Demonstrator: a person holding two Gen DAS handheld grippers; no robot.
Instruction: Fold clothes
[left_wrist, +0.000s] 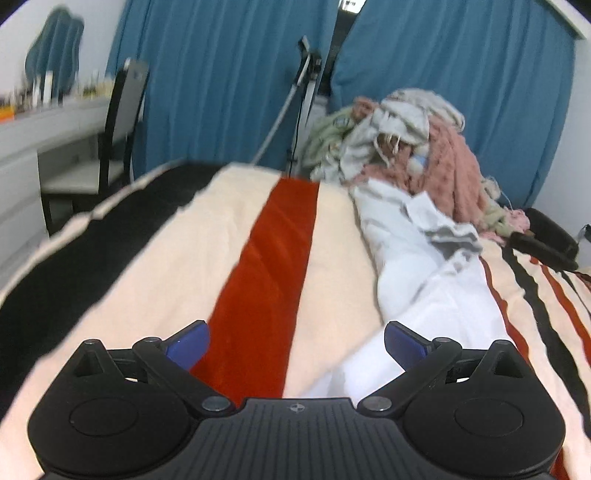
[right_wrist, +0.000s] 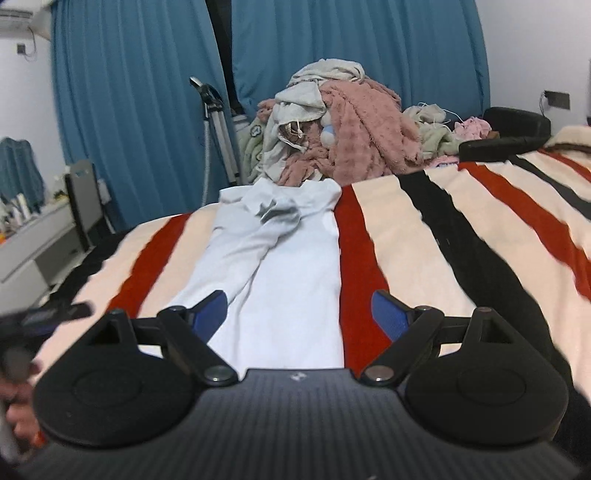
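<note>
The white shirt (right_wrist: 291, 266) lies on the striped bed (right_wrist: 424, 236), long axis running away toward the clothes pile (right_wrist: 332, 125), collar end far; one sleeve crosses it and could bunch in a fold; both tools, left (left_wrist: 295, 347) and right (right_wrist: 299, 314), stand apart, empty.

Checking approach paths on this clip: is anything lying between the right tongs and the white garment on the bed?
Nothing visible. The white garment lies flat on the striped blanket directly ahead of the open right tongs. The clothes pile sits beyond its far end, not in the path.
</note>
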